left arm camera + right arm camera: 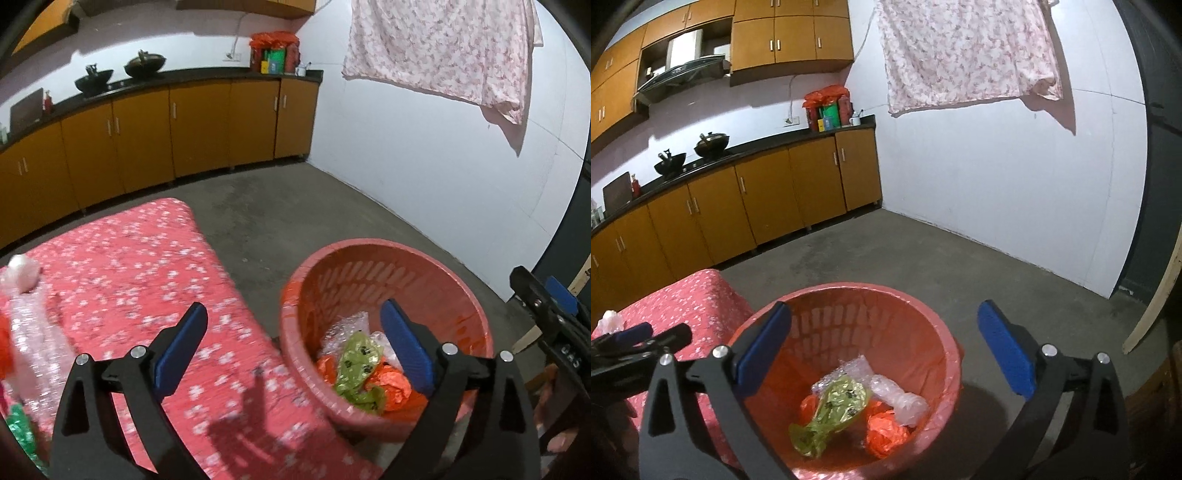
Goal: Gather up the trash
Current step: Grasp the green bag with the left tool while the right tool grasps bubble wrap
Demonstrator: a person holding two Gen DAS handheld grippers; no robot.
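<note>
Basket (pixel 945 354) beside table (pixel 122 266), trash (pixel 834 410) inside.

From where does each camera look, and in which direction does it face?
Left wrist: on the left gripper, looking down over the table edge and basket; the right gripper shows at right.
Right wrist: on the right gripper, above the basket; the left gripper shows at left.
Both share basket, table, cabinets, hanging cloth.
</note>
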